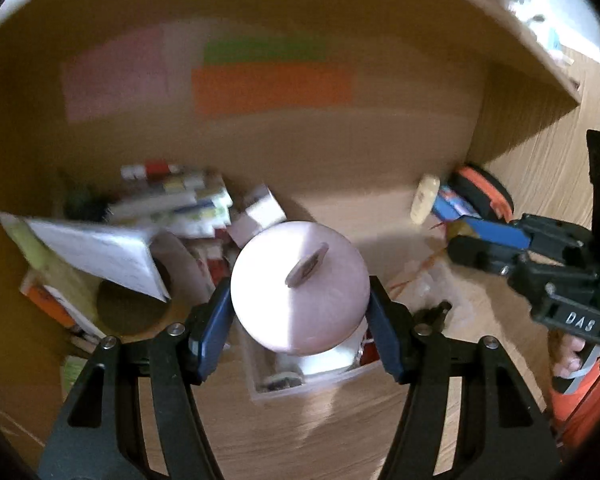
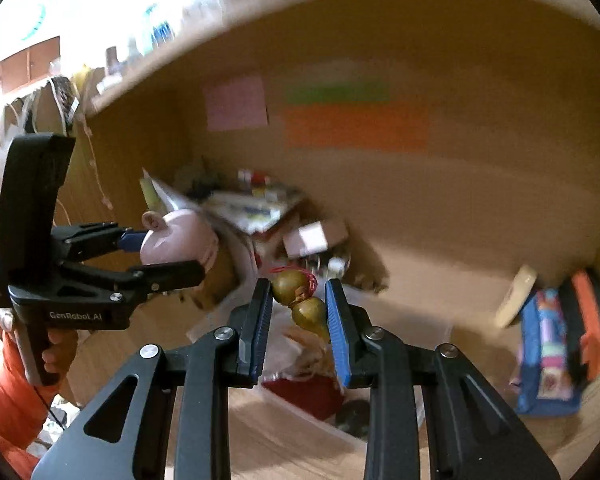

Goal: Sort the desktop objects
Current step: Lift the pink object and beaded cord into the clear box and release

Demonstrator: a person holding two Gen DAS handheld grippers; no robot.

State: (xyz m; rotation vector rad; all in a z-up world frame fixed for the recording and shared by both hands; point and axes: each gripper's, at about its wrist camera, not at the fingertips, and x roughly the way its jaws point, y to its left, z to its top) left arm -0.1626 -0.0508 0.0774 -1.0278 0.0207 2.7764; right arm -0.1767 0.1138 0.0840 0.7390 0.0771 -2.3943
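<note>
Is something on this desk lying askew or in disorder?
Yes. At the back left, the pile of books and boxes is stacked unevenly, and a white booklet leans tilted against it. A roll of tape stands on edge by the pencil case.

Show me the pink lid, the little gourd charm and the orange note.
pink lid point(image 1: 300, 286), left wrist view, its domed top.
gourd charm point(image 2: 290, 282), right wrist view, upper bulb.
orange note point(image 2: 356, 126), right wrist view, its middle.

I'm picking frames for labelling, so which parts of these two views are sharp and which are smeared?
Left wrist view: the left gripper and its pink lid are fairly crisp, while the paper clutter and wall notes smear. Right wrist view: the right gripper and gourd charm are sharp, the background is blurred and the top left is overexposed.
</note>
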